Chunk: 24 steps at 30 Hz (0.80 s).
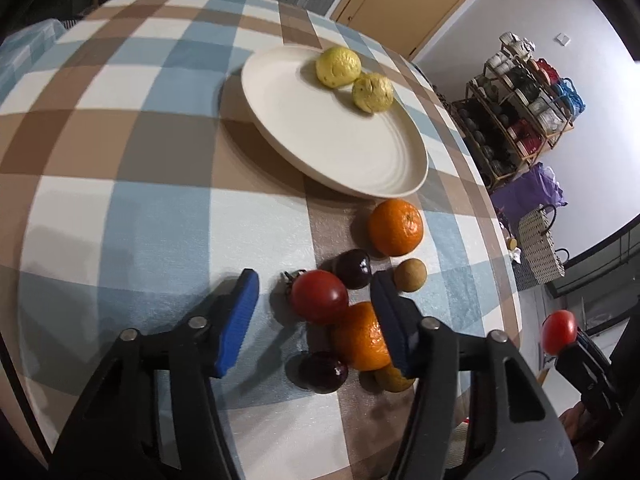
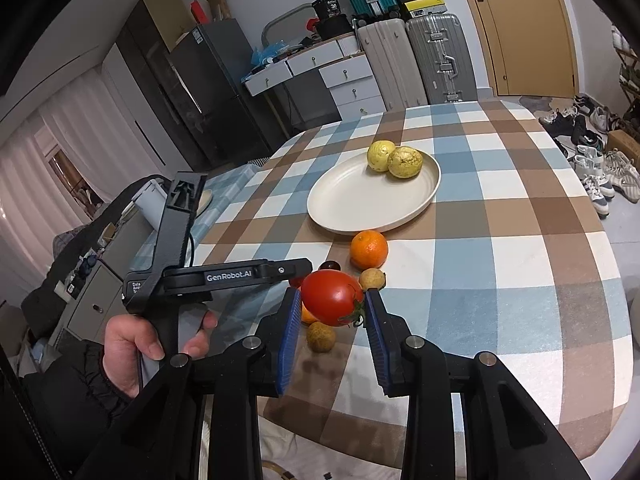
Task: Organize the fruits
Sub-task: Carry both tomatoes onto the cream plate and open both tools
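- Crowding is my worry: the tomato on the tabletop [image 1: 319, 297] touches an orange [image 1: 362, 336] and a dark plum [image 1: 353, 269], so my left claw [image 1: 316, 284] could knock those neighbours rolling.
- My left claw stands partly open, pads either side of that tomato, neither pressing it.
- My right claw [image 2: 333, 300] is clamped on a second tomato [image 2: 332, 298], held in the air nearer me than the white plate [image 2: 352, 216].
- The plate holds two yellow fruits [image 2: 394, 160]; the loose pile lies just on my side of it.
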Each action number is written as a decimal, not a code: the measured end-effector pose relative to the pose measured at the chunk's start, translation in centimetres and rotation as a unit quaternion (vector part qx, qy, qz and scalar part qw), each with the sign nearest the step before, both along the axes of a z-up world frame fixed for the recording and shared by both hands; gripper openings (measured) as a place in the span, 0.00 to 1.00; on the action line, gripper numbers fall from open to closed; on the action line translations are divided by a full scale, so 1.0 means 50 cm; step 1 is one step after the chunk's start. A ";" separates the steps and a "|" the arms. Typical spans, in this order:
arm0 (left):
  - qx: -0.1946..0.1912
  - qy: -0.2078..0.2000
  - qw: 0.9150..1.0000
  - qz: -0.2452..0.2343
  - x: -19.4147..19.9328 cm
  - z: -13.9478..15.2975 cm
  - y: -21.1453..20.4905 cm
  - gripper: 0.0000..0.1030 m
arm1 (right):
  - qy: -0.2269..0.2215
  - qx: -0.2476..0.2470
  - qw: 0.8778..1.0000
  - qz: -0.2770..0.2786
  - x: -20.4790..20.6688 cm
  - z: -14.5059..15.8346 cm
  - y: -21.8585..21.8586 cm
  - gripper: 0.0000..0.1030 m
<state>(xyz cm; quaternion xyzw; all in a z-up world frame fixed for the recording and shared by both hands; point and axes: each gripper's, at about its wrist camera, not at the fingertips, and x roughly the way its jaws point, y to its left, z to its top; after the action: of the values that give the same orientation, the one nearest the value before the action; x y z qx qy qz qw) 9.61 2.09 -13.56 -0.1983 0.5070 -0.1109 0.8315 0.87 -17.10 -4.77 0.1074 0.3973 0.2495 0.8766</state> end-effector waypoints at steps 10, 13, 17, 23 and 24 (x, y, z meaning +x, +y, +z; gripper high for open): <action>0.001 -0.004 1.000 -0.001 -0.008 0.000 -0.002 0.26 | 0.000 -0.003 1.000 -0.001 -0.001 -0.002 0.001 0.32; 0.003 -0.012 1.000 0.008 -0.014 0.010 0.009 0.26 | -0.001 -0.007 1.000 -0.003 -0.002 -0.004 -0.003 0.32; -0.011 -0.025 0.999 0.019 -0.024 0.029 0.029 0.26 | 0.005 -0.007 1.000 -0.012 0.004 -0.013 -0.010 0.32; 0.002 -0.069 0.997 0.027 -0.031 0.088 0.048 0.26 | 0.017 -0.008 1.000 -0.012 0.018 -0.023 -0.003 0.32; 0.007 -0.076 0.997 0.024 -0.029 0.098 0.048 0.26 | 0.018 -0.007 1.000 -0.011 0.021 -0.023 -0.001 0.32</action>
<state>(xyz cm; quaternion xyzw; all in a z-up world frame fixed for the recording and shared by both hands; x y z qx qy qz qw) 8.18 4.48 -8.65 -0.1960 0.4381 -0.1018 0.8713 1.91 -17.14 -5.91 0.1098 0.4131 0.2350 0.8729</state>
